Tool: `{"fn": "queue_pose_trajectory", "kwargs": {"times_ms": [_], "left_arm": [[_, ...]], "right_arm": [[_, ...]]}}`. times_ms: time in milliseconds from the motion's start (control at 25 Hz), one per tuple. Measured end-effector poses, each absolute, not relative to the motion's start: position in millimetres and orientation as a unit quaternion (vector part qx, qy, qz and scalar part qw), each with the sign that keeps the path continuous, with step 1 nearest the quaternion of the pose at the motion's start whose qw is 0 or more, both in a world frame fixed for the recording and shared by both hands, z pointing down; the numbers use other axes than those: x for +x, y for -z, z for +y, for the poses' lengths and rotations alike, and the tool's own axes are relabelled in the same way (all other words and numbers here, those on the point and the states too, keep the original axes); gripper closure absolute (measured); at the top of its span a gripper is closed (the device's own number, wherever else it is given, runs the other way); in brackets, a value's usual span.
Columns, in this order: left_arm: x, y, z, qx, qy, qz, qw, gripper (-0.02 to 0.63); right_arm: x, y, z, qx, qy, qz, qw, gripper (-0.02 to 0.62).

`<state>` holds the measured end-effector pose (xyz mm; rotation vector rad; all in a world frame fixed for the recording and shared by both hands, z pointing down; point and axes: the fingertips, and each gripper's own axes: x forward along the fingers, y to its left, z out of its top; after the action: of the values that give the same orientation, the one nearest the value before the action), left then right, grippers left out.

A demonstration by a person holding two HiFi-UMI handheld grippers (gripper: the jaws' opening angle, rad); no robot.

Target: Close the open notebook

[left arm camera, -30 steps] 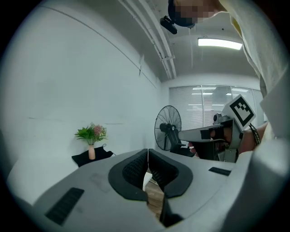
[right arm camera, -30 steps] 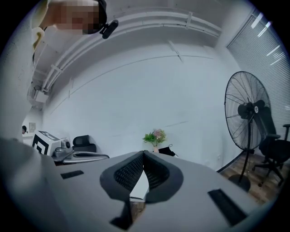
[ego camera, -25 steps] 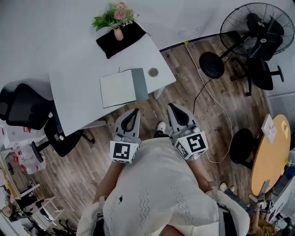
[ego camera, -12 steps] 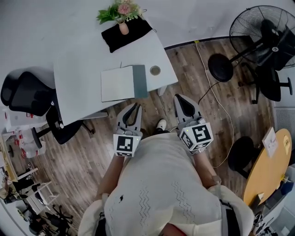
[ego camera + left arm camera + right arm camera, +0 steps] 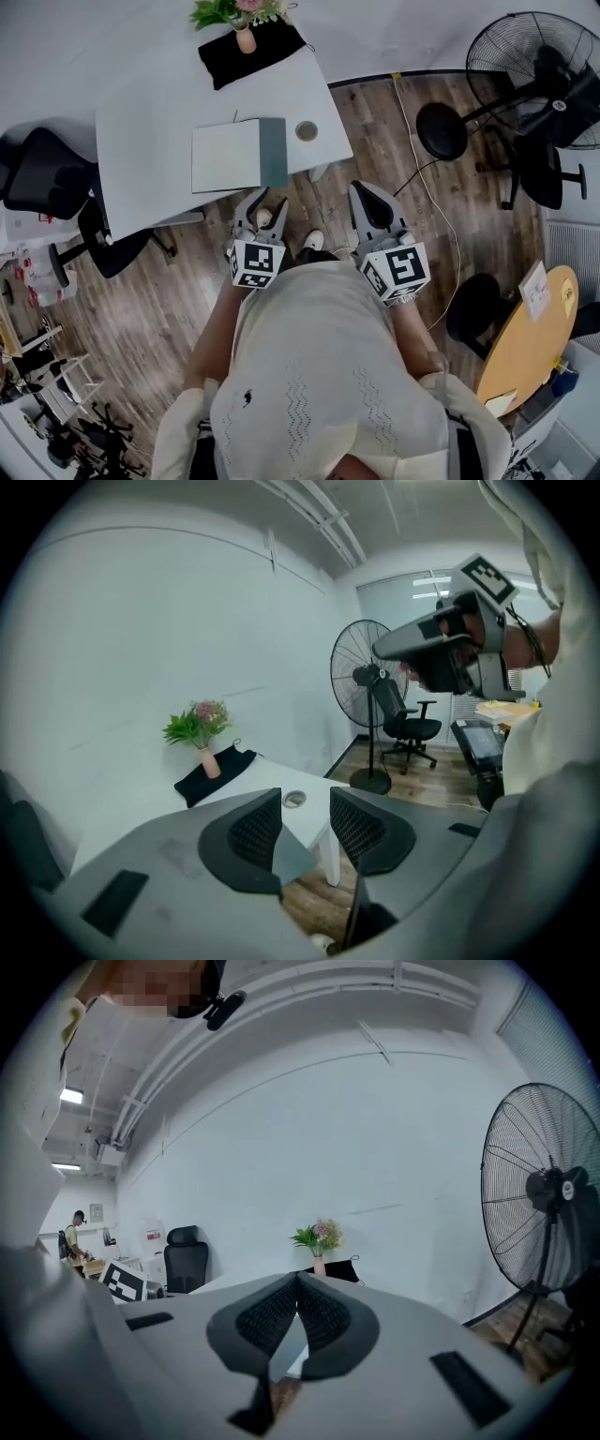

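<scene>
The notebook (image 5: 230,155) lies open near the front edge of the white table (image 5: 150,122), white page up, with a grey-green cover part (image 5: 273,152) on its right. My left gripper (image 5: 265,197) hangs just in front of the table edge below the notebook. Its jaws have just been opening and stand open with nothing between them. In the left gripper view (image 5: 305,792) a grey corner of the notebook (image 5: 289,858) shows past the gap. My right gripper (image 5: 361,186) is over the floor right of the table, shut and empty (image 5: 296,1277).
A small round dish (image 5: 307,130) sits right of the notebook. A vase of flowers (image 5: 246,37) stands on a black cloth (image 5: 258,54) at the far edge. A black chair (image 5: 47,183) is at the left. Fans (image 5: 525,56) and a round wooden table (image 5: 525,337) are at the right.
The left gripper's jaws went from shut to open, and it came nearer to the table's front edge. The right gripper shifted slightly at first, then held still.
</scene>
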<state>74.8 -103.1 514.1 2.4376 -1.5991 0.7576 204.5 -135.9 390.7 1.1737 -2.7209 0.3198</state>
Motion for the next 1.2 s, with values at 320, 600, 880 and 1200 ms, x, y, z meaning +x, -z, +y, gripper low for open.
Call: {"fn": "queue_pose_trajectory", "kwargs": {"times_ms": [320, 600, 880, 1200], "left_arm": [[82.0, -582.3, -113.7, 0.812, -0.347, -0.464, 0.072, 0.423], [76.2, -635.9, -123.0, 0.788, -0.421, -0.442, 0.079, 0.425], [66.7, -669.5, -130.5, 0.769, -0.478, -0.420, 0.068, 0.422], [73.2, -699.0, -134.7, 0.762, -0.537, -0.361, 0.013, 0.420]], "right_arm": [[217.0, -392.6, -139.3, 0.434, -0.112, -0.890, 0.085, 0.594], [227.2, -402.9, -137.0, 0.468, -0.130, -0.868, 0.105, 0.594], [224.7, -413.0, -135.4, 0.499, -0.149, -0.845, 0.119, 0.594], [231.3, -422.9, -127.5, 0.529, -0.168, -0.822, 0.132, 0.594]]}}
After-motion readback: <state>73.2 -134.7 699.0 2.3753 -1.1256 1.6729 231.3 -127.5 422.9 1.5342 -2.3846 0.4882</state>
